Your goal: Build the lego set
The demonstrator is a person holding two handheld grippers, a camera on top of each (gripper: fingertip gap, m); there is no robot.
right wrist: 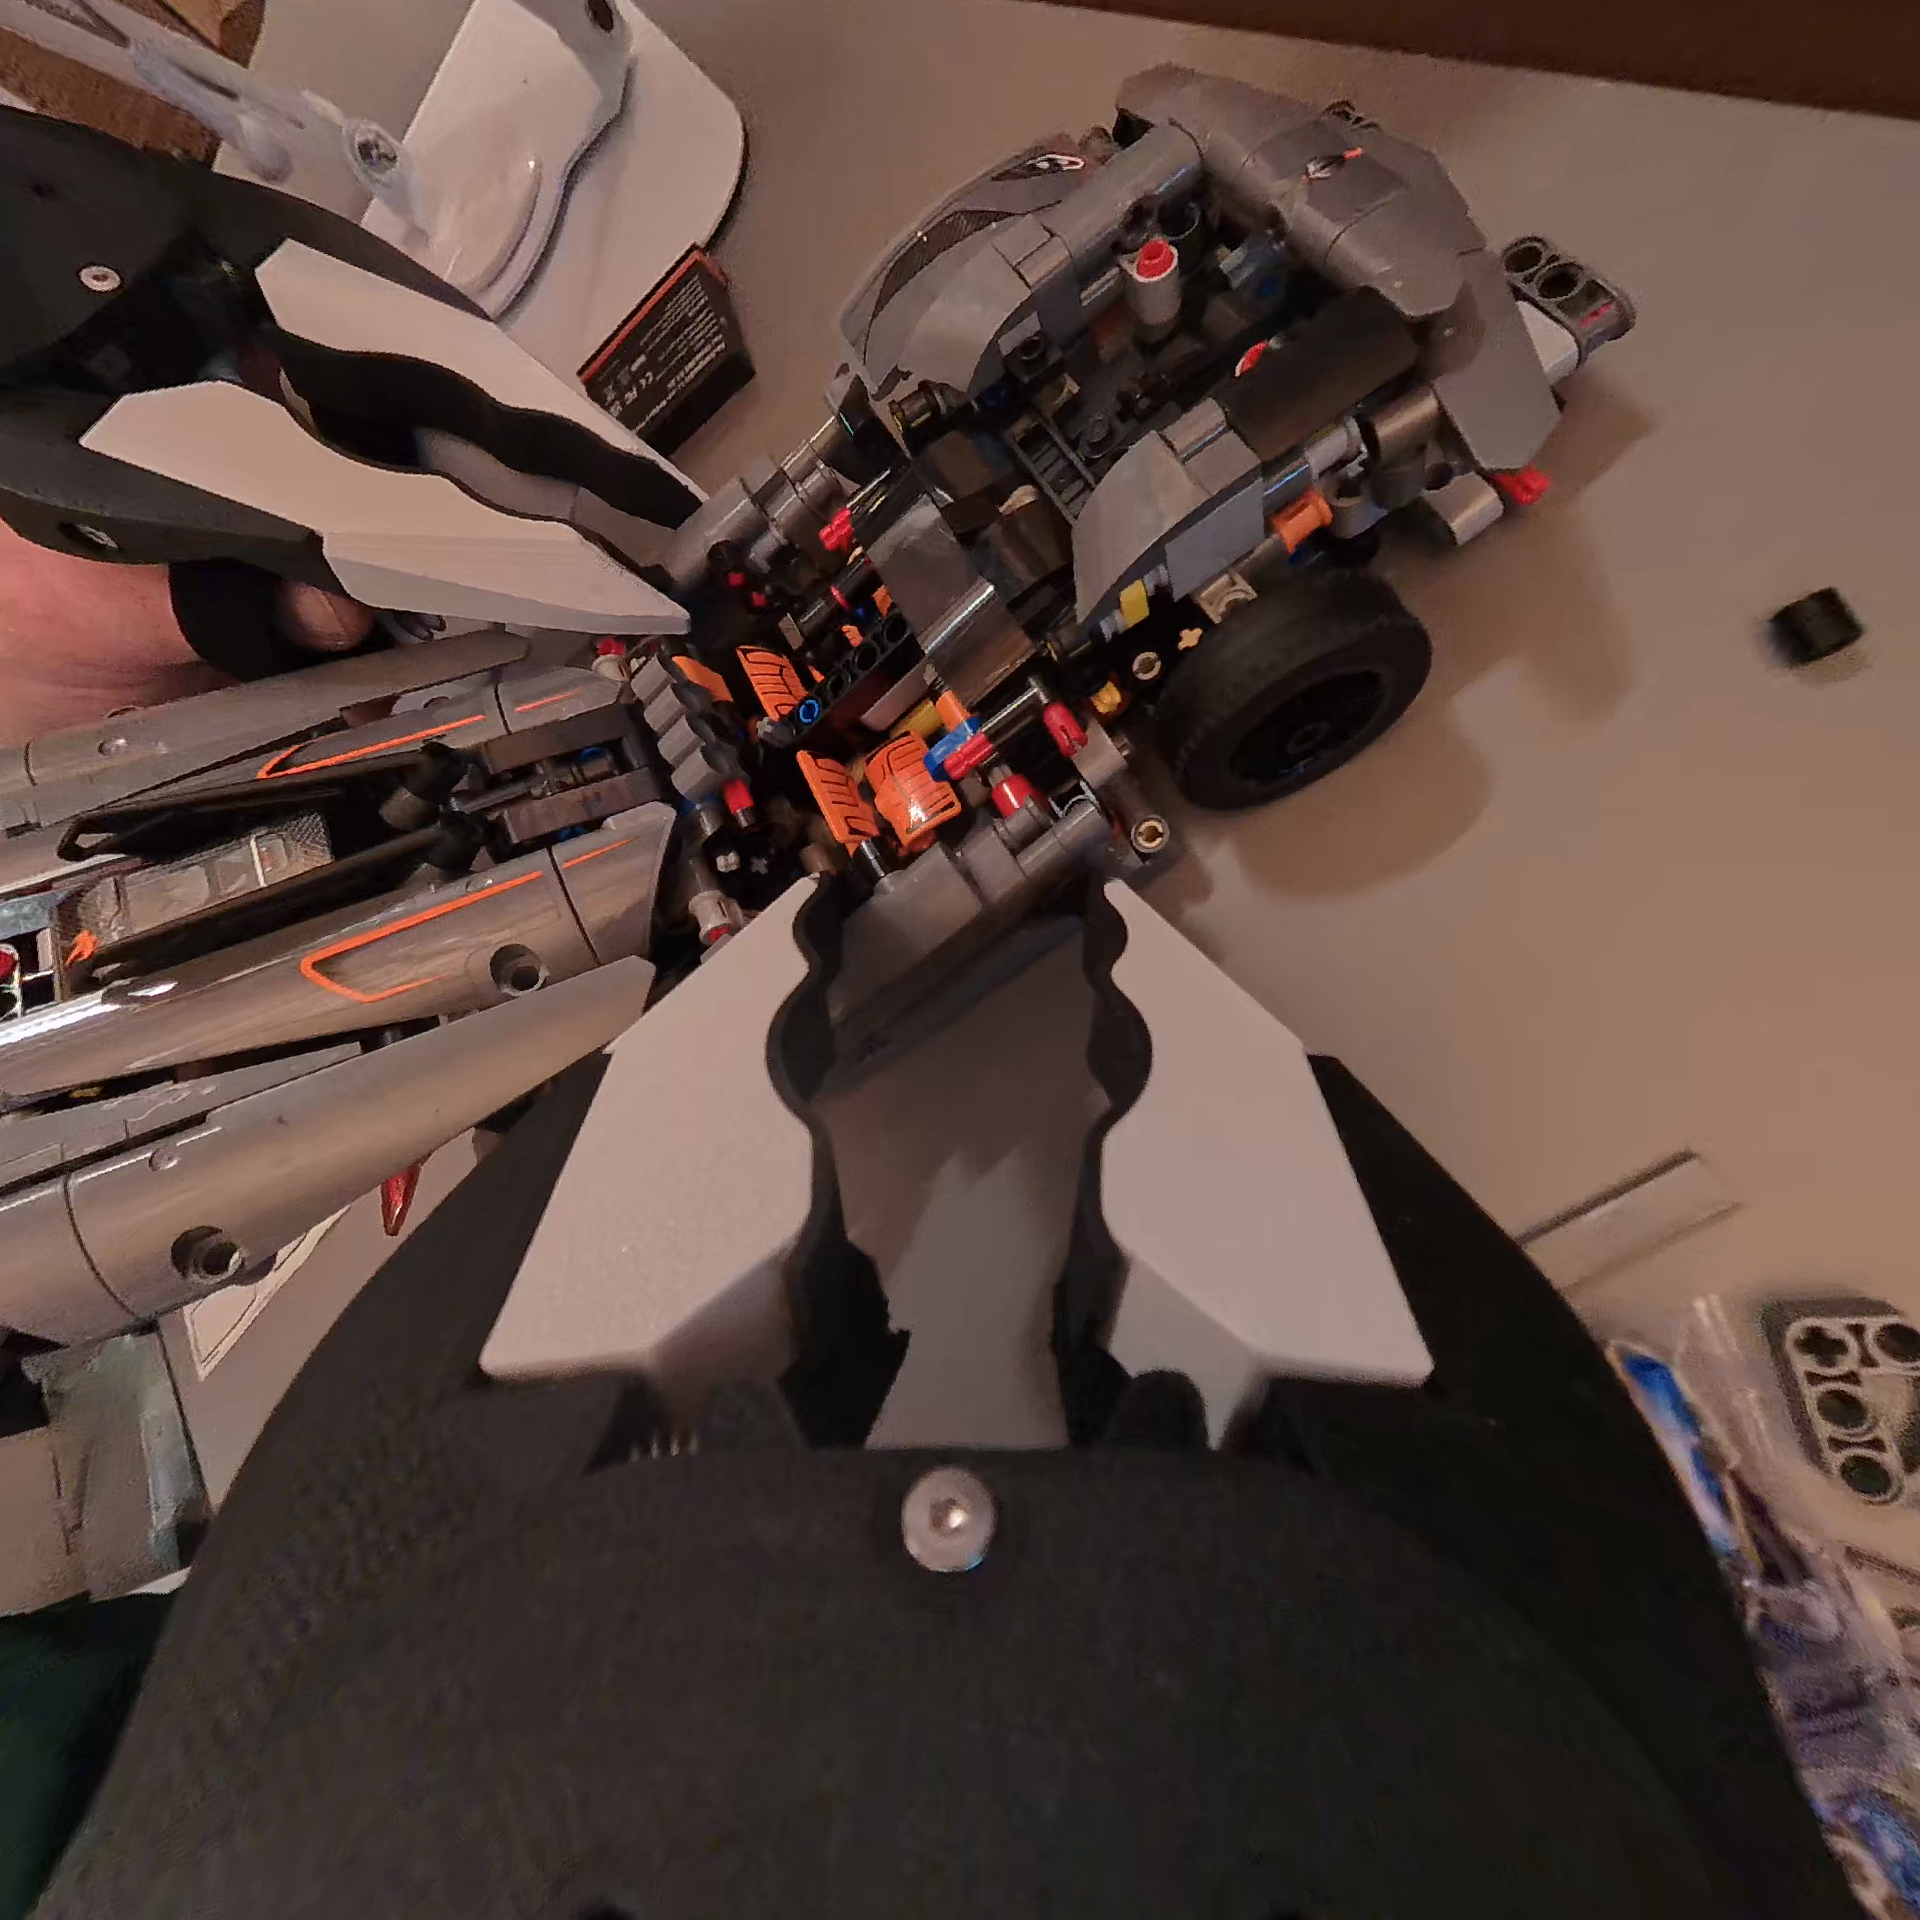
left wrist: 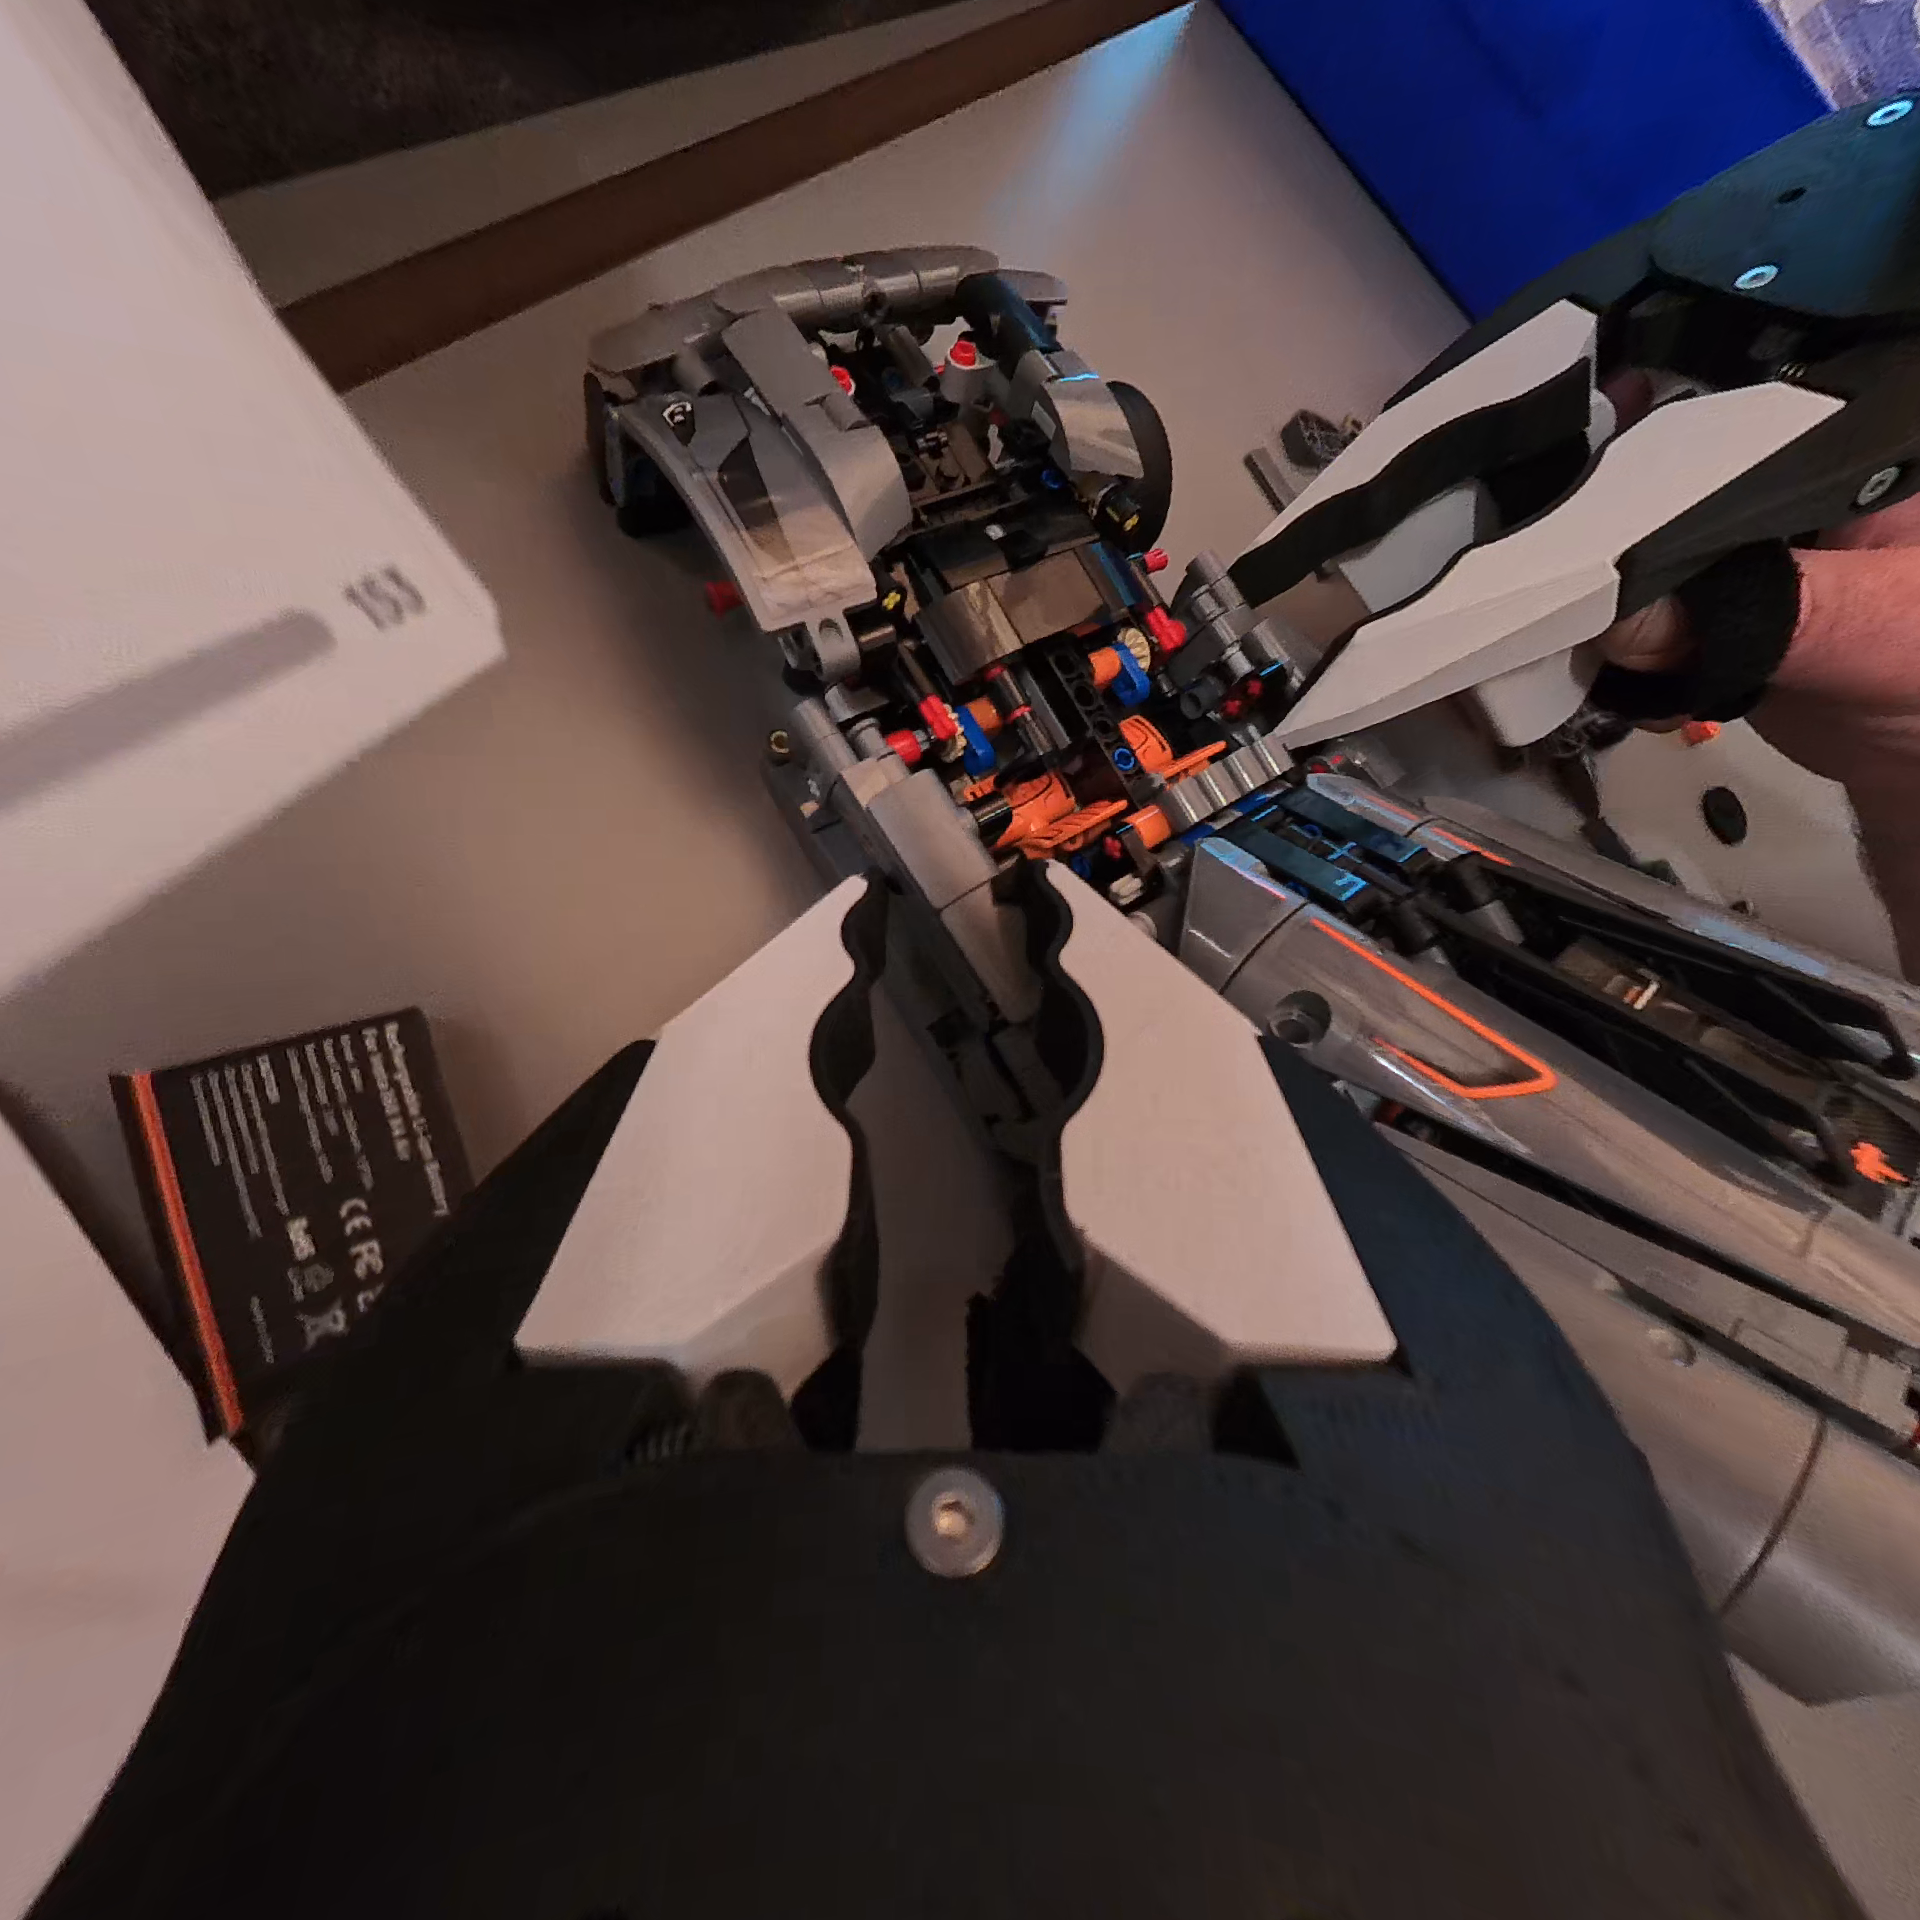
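Note:
A grey lego car (left wrist: 810,468), partly built, lies on the table with its cabin open and orange seats (left wrist: 1039,805) showing. Its silver rear section (left wrist: 1351,997) with orange lines reaches toward the lower right. My left gripper (left wrist: 956,883) is shut on the grey side panel (left wrist: 935,842) on the near side of the car. My right gripper (left wrist: 1262,660) comes in from the right and clamps the opposite side. In the right wrist view my right gripper (right wrist: 961,888) holds a grey side panel (right wrist: 935,914) of the car (right wrist: 1351,208), and the left gripper (right wrist: 691,561) grips the far side.
A white box (left wrist: 208,520) and a black battery pack (left wrist: 291,1195) lie to the left. A blue surface (left wrist: 1507,135) is at the far right. A small black round piece (right wrist: 1816,623), a grey strip (right wrist: 1631,1205) and a bag of parts (right wrist: 1818,1507) lie near the right gripper.

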